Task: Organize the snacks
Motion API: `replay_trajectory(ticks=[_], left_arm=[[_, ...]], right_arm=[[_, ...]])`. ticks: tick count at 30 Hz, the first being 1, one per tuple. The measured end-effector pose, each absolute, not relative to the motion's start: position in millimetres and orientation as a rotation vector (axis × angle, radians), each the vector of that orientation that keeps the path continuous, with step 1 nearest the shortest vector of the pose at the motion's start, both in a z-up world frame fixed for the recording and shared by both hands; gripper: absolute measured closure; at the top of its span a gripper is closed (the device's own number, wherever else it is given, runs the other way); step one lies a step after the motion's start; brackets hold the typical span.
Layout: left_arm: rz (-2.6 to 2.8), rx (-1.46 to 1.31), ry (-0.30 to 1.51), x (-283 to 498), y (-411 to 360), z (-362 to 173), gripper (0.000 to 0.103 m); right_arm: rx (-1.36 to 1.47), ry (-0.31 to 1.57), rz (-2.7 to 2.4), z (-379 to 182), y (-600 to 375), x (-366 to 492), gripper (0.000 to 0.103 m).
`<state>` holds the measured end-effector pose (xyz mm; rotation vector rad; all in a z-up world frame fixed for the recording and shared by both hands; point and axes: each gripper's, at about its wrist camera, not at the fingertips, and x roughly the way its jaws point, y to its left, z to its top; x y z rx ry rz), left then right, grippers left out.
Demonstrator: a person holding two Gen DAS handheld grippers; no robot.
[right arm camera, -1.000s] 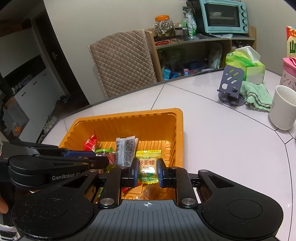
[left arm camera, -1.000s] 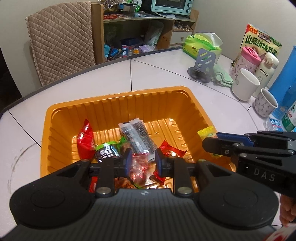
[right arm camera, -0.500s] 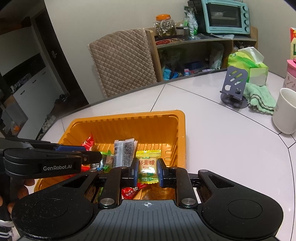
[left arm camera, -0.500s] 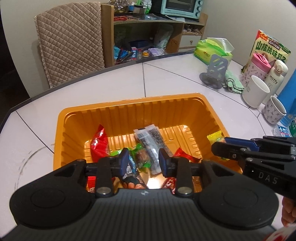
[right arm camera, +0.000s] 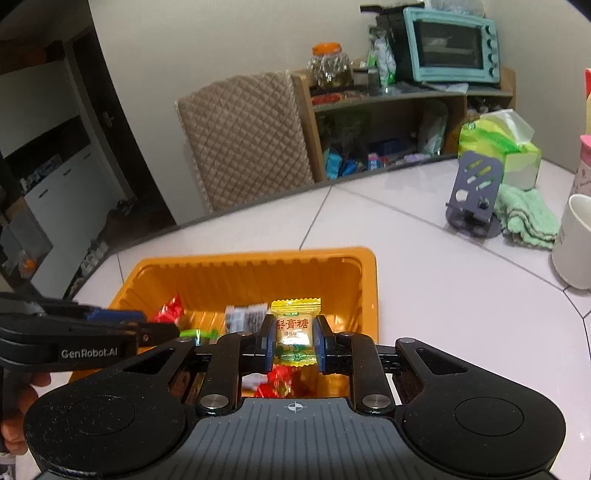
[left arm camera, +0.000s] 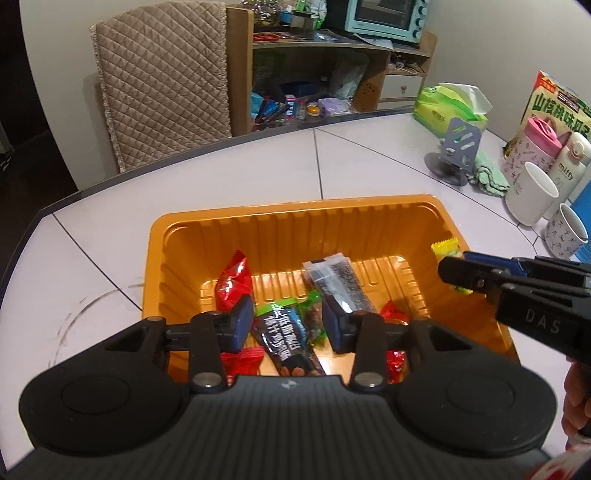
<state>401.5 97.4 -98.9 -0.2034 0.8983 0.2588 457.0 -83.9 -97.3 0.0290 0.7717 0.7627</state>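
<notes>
An orange tray (left arm camera: 295, 218) (right arm camera: 369, 280) on the white table holds several wrapped snacks: a red candy (left arm camera: 232, 286), a dark speckled bar (left arm camera: 338, 282), a black bar with white lettering (left arm camera: 286, 338) and more red candies (left arm camera: 395, 362). My left gripper (left arm camera: 288, 325) is open and empty above the tray's near side; it also shows in the right wrist view (right arm camera: 155, 332). My right gripper (right arm camera: 294, 341) is shut on a yellow candy (right arm camera: 294, 328) and holds it above the tray's right side. The candy also shows in the left wrist view (left arm camera: 445, 248) by the right gripper (left arm camera: 454, 275).
A grey phone stand (left arm camera: 456, 151), green cloth (left arm camera: 487, 175), tissue pack (left arm camera: 452, 103), white mugs (left arm camera: 530, 197), bottles (left arm camera: 535, 147) and a snack box (left arm camera: 554, 107) stand at the right. A quilted chair (left arm camera: 162, 81) and a shelf with a toaster oven (left arm camera: 384, 18) are behind the table.
My left gripper has let go of a red candy, opened wider and drawn back and up from the tray. My right gripper still holds the yellow candy and has shifted slightly.
</notes>
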Motion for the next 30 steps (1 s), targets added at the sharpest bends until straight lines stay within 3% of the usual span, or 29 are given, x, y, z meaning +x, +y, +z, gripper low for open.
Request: replay_trajectory(ticks=[4, 6, 8, 30], left_arm=[[0.27, -0.208, 0.893, 399.1, 100.7, -97.3, 0.061], [0.272, -0.208, 0.89, 397.4, 101.8, -96.5, 0.058], [0.276, -0.21, 0.886, 395.3, 102.2, -95.7, 0.056], [0.316, -0.206, 0.814, 353.3, 90.9, -51.9, 0.048]], right_arm=[[0.052, 0.747, 0.758, -96.7, -83.0, 459.2, 0.075], [0.064, 0.725, 0.757, -95.3, -84.2, 458.6, 0.049], [0.073, 0.687, 0.75, -92.2, -86.3, 455.4, 0.041], [0.087, 0.733, 0.758, -72.7, -106.3, 429.3, 0.038]])
